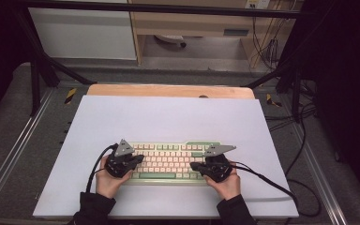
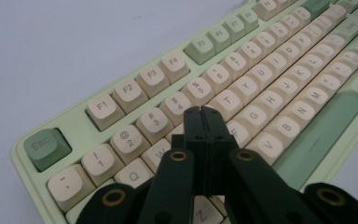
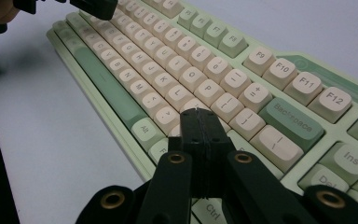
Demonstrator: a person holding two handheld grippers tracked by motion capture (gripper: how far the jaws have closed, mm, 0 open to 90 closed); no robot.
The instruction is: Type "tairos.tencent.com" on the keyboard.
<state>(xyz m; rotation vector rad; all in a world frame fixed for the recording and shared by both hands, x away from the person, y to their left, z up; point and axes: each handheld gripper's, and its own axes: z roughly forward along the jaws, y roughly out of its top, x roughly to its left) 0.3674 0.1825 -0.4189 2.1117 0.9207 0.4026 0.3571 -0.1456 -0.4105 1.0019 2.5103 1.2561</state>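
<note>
One keyboard [image 1: 168, 161] lies flat on the near half of the white tabletop [image 1: 168, 117], with its long side across the view from above. It has a pale green case, cream keys, and darker green keys such as Esc, the space bar and Backspace.

There are two hand-held grippers, one in each hand of the person. The left hand-held gripper [image 2: 202, 112] has its two black jaws pressed fully together, with nothing between them. In the left gripper view the closed tip stands over the left part of the keyboard, near the keys 4, 5 and R; I cannot tell if it touches a key or stays just above. The right hand-held gripper [image 3: 196, 113] is also closed completely and holds nothing. In the right gripper view its tip is over the right part of the keyboard, near the P key and in front of Backspace; contact with the keys is also not clear.

In the high view both hand-held grippers sit at the two ends of the keyboard, pointing toward each other, and a black cable trails from each one over the tabletop.
</note>
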